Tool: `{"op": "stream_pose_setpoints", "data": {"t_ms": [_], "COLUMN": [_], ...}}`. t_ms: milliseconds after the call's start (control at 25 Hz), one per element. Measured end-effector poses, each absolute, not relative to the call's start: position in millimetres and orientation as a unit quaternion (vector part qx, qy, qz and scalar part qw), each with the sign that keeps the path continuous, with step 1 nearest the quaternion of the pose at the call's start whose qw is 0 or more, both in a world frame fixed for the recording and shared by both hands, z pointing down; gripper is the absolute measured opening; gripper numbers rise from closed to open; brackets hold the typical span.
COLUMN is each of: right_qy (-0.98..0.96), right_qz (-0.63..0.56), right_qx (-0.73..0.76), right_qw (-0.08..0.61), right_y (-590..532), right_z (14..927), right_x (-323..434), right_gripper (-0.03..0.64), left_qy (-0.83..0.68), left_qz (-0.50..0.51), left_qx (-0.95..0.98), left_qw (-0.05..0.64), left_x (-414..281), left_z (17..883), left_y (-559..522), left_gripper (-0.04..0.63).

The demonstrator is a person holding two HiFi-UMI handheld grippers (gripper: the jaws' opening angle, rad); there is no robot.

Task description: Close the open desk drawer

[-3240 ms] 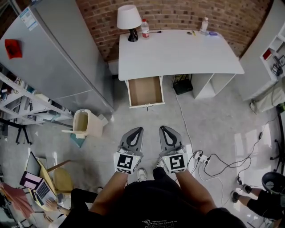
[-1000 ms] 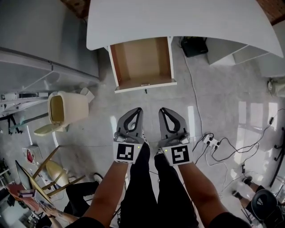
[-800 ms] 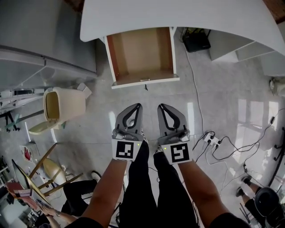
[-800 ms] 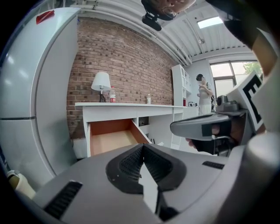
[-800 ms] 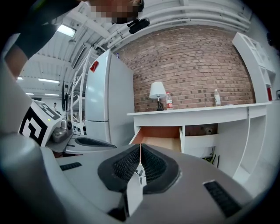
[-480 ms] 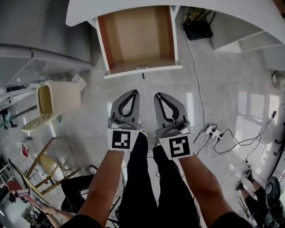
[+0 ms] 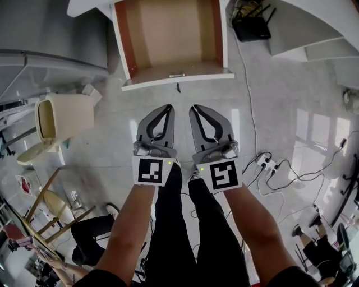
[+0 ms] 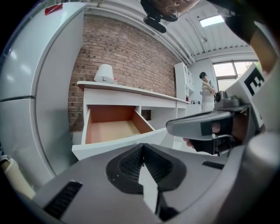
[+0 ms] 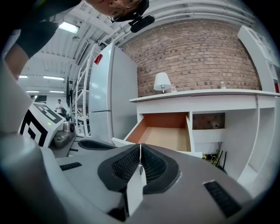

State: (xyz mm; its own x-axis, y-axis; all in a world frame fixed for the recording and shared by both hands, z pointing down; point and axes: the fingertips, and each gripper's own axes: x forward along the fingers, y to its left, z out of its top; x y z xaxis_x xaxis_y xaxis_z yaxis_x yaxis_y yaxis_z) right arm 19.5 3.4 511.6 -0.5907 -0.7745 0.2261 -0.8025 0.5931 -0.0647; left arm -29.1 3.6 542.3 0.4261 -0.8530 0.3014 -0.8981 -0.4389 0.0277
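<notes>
Flanking the open drawer (image 7: 174, 33) are a bin (image 7: 59, 117) and cables (image 7: 280, 174).

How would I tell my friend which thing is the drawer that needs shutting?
Find the big white desk against the red brick wall. Under its left end a white-fronted wooden drawer sticks out over the floor. Unlike the fixed white shelves beside it, it is pulled open, empty and brown inside.

The rear of the drawer (image 7: 171, 39) and most of the desk (image 7: 320, 17) are cut off by the head view's top edge. A small dark piece (image 7: 178, 87) below the drawer's front edge cannot be identified. In the gripper views the drawer front is partly hidden by the left gripper (image 8: 142, 148) and the right gripper (image 9: 140, 148).
</notes>
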Motion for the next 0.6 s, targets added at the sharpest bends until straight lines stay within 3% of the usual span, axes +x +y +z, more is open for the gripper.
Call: {"op": "stream_pose_setpoints", "data": {"t_ms": [400, 600], "right_qy": [-0.889, -0.890], "right_qz": [0.092, 0.135], "right_qx": [0.437, 0.431], "right_qw": [0.097, 0.064], "right_y": [-9.9, -16.7], "right_z": [546.3, 553.0], "right_x": [10.8, 8.7], "right_gripper": [0.029, 0.031], "left_qy": [-0.532, -0.534], "left_qz": [0.127, 0.132], "left_qx": [0.831, 0.830], "left_qw": [0.099, 0.095], "left_x": [-47.4, -56.5], "left_z": [559.1, 563.8], "left_y": [-2.7, -5.5], "left_gripper": [0.008, 0.008]}}
